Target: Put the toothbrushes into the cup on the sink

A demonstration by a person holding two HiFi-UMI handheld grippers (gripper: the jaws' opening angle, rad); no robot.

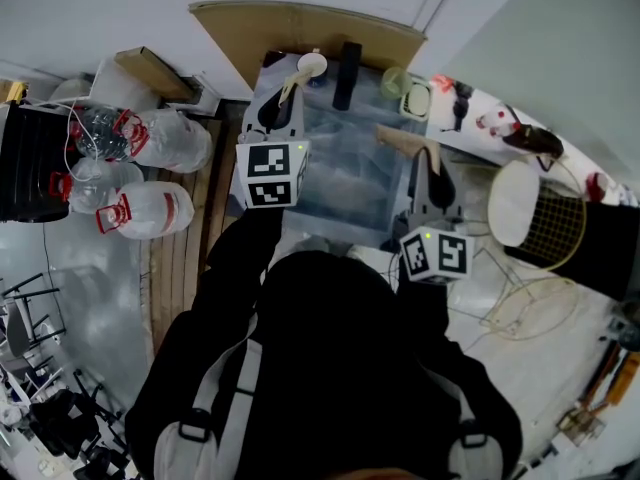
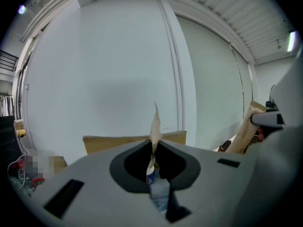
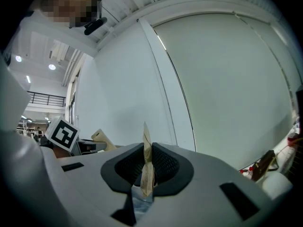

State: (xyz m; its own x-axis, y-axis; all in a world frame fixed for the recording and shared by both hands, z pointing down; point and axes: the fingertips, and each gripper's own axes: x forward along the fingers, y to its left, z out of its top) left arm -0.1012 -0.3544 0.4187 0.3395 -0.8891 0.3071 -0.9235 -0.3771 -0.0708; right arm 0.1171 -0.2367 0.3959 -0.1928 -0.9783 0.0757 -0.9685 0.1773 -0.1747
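Note:
Both hand-held grippers hover over the steel sink (image 1: pixel 345 183). My left gripper (image 1: pixel 281 105) is shut on a toothbrush in a brown paper sleeve (image 1: pixel 293 83). The sleeve's tip points at a white cup (image 1: pixel 312 64) on the sink's far rim. In the left gripper view the sleeve (image 2: pixel 155 126) stands upright between the closed jaws (image 2: pixel 152 148). My right gripper (image 1: pixel 431 171) is shut on a second paper-wrapped toothbrush (image 1: pixel 400 139), which sticks out to the left over the sink. In the right gripper view that sleeve (image 3: pixel 147 167) is pinched between the jaws (image 3: pixel 146 157).
A black faucet-like post (image 1: pixel 347 75) and a pale green cup (image 1: pixel 394 82) stand at the sink's back. A cardboard sheet (image 1: pixel 300 30) leans on the wall behind. Water jugs (image 1: pixel 150 211) lie at the left, and a white fan with a wire guard (image 1: pixel 540 213) at the right.

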